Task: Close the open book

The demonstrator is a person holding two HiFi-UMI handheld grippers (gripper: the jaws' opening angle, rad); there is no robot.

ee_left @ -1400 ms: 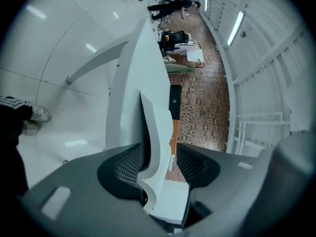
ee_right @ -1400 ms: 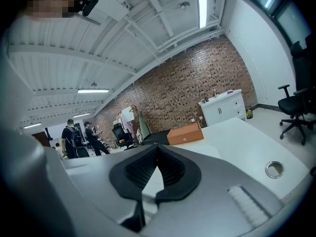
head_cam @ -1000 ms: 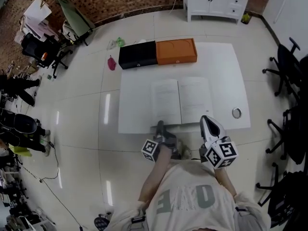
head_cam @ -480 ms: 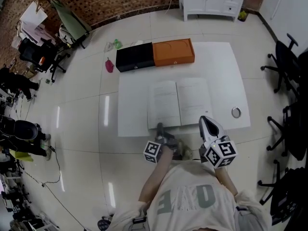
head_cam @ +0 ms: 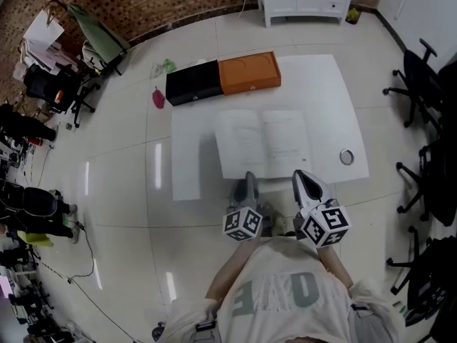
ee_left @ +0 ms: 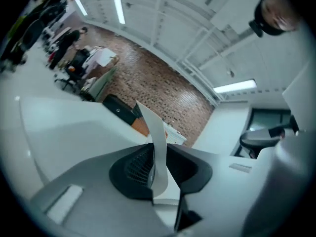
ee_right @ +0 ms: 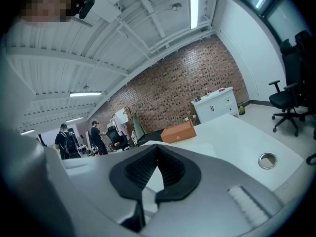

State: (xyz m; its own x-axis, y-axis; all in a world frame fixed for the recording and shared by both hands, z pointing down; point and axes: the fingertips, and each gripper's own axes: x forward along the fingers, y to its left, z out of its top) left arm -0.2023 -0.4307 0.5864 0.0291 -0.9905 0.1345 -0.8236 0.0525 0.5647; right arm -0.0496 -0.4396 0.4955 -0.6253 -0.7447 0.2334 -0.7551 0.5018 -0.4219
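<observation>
Left tongs point(head_cam: 248, 181) closing on a page point(ee_left: 149, 120) (tilted sideways); right tongs point(ee_right: 157, 152) shut.

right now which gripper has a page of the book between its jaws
The left gripper: its jaws are closing on a book page that stands up between them. The right gripper holds nothing, its jaws together.

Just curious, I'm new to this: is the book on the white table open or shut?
Open: the book lies spread on the table; the left gripper's closing jaws hold one leaf up.

Head view steeply down over table point(head_cam: 328, 84), gripper views low, level, sharing brick wall point(ee_right: 187, 78)
</observation>
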